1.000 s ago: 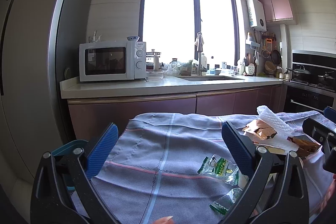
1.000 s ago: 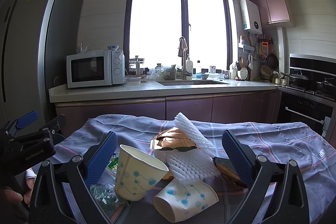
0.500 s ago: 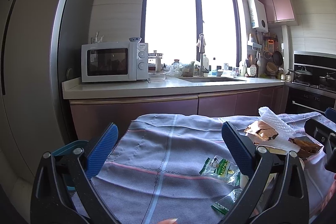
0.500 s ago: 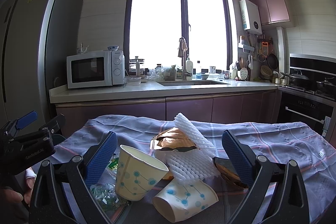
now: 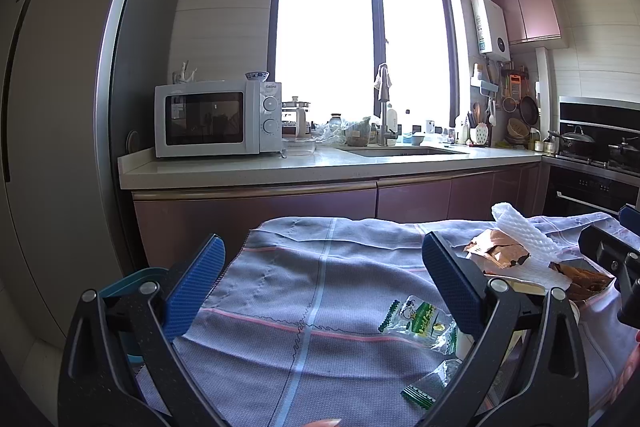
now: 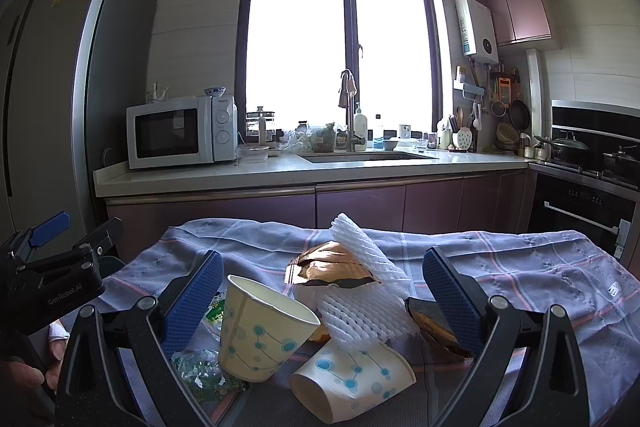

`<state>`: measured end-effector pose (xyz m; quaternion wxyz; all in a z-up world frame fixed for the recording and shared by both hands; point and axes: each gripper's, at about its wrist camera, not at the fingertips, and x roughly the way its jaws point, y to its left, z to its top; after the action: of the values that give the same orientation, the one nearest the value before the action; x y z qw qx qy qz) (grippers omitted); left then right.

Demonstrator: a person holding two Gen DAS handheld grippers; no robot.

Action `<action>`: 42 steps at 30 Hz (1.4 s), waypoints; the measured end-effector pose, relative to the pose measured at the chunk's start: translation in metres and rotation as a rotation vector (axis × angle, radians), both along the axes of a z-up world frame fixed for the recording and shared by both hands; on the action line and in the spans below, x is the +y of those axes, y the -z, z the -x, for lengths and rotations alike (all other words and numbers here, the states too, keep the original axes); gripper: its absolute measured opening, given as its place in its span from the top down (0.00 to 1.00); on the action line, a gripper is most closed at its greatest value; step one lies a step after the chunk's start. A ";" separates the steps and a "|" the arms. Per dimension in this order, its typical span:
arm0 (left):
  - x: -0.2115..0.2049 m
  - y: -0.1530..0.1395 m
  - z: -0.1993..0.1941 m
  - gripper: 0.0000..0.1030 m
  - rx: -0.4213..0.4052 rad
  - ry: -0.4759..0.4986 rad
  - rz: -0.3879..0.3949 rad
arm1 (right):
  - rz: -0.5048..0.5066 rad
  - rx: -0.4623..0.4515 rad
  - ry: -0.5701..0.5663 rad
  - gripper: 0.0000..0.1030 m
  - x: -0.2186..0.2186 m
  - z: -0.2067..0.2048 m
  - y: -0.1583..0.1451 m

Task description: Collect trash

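A heap of trash lies on the checked tablecloth (image 6: pixel 520 267). In the right wrist view an upright paper cup (image 6: pixel 260 331) stands by a tipped paper cup (image 6: pixel 352 383), white foam netting (image 6: pixel 368 291), a brown wrapper (image 6: pixel 332 267) and clear green-printed wrappers (image 6: pixel 200 375). My right gripper (image 6: pixel 322 291) is open, its blue pads either side of the heap, a little above it. In the left wrist view my left gripper (image 5: pixel 322 287) is open over bare tablecloth (image 5: pixel 300 267); a green-printed wrapper (image 5: pixel 420 323) lies by its right finger, the foam netting (image 5: pixel 520 231) and brown wrapper (image 5: pixel 500 251) beyond.
A teal bin rim (image 5: pixel 132 279) shows low left, beside the table edge. Behind the table runs a counter (image 6: pixel 280 175) with a microwave (image 6: pixel 180 131) and sink; a tall fridge (image 5: pixel 60 107) stands left, an oven (image 6: pixel 584 203) right. A hand (image 6: pixel 24 379) holds the left gripper.
The left wrist view has shifted slightly: the scene has drifted a little right in it. The right gripper and the heap have not moved. Both grippers stay open.
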<state>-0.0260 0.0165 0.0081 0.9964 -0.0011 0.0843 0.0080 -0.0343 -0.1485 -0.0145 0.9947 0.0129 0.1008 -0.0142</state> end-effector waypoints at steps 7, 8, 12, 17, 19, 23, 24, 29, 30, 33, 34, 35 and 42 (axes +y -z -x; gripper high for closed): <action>-0.001 0.000 0.001 0.05 0.001 0.003 -0.001 | -0.005 0.003 0.002 0.06 -0.001 -0.001 0.001; -0.001 0.000 0.001 0.05 0.002 0.004 -0.002 | -0.006 0.004 0.002 0.06 -0.001 -0.001 0.001; -0.002 0.000 0.000 0.05 0.004 0.005 -0.003 | -0.005 0.005 0.000 0.06 -0.002 -0.003 0.001; -0.005 0.002 -0.002 0.05 0.006 0.009 -0.010 | -0.009 0.007 0.000 0.06 -0.003 -0.002 0.001; -0.005 0.002 -0.002 0.05 0.008 0.010 -0.008 | -0.005 0.005 -0.001 0.06 -0.003 -0.002 0.001; -0.007 0.003 -0.004 0.05 0.017 0.017 -0.012 | -0.014 0.011 0.000 0.06 -0.003 -0.002 0.002; -0.008 0.004 -0.005 0.05 0.019 0.019 -0.013 | -0.016 0.013 0.000 0.06 -0.004 -0.003 0.002; -0.011 0.005 -0.007 0.05 0.029 0.024 -0.017 | -0.021 0.023 -0.005 0.06 -0.008 -0.005 0.003; -0.010 0.006 -0.010 0.05 0.034 0.027 -0.018 | -0.021 0.024 -0.006 0.06 -0.008 -0.006 0.004; -0.011 0.009 -0.013 0.05 0.048 0.032 -0.020 | -0.029 0.042 -0.009 0.06 -0.011 -0.008 0.005; -0.012 0.010 -0.015 0.05 0.057 0.036 -0.020 | -0.027 0.046 -0.006 0.06 -0.013 -0.008 0.006; -0.012 0.011 -0.017 0.05 0.065 0.039 -0.019 | -0.026 0.052 -0.004 0.06 -0.015 -0.009 0.007; -0.017 0.024 -0.031 0.05 0.158 0.102 -0.036 | -0.067 0.118 0.038 0.06 -0.042 -0.013 0.011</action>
<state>0.0051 -0.0005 -0.0157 0.9857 0.0216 0.1622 -0.0414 -0.0208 -0.1906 -0.0259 0.9857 0.0471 0.1592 -0.0303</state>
